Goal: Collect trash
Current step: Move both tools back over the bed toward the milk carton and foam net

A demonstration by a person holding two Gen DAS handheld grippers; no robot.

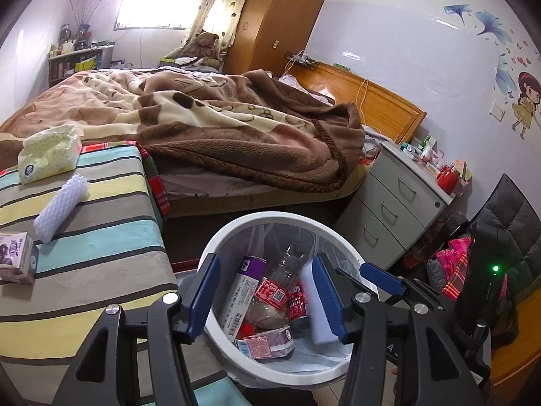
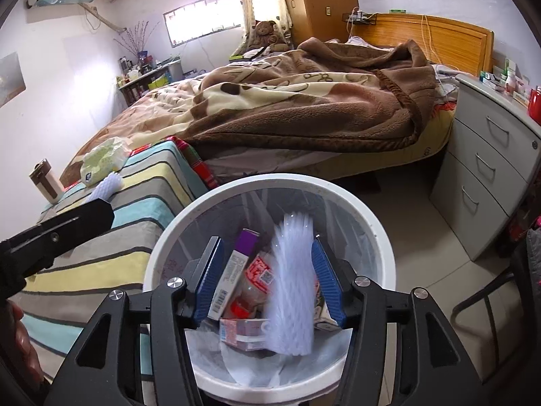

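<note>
Striped cloth [image 1: 94,237] beside bin [image 1: 216,237] bears foam sleeve [image 1: 61,208], tissues [image 1: 50,154]

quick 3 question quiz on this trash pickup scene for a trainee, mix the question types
1. True or false: both grippers are over the white trash bin.
2. Which item lies on the striped table beside the tissue pack? A) white foam net sleeve B) red mug C) teddy bear
3. Fill in: the small purple carton on the table is not yet in the ____.

Key
1. True: left gripper and right gripper are both open above the bin; a blurred white foam sleeve is between the right gripper's fingers, apparently dropping.
2. A, the foam net sleeve.
3. bin.
</note>
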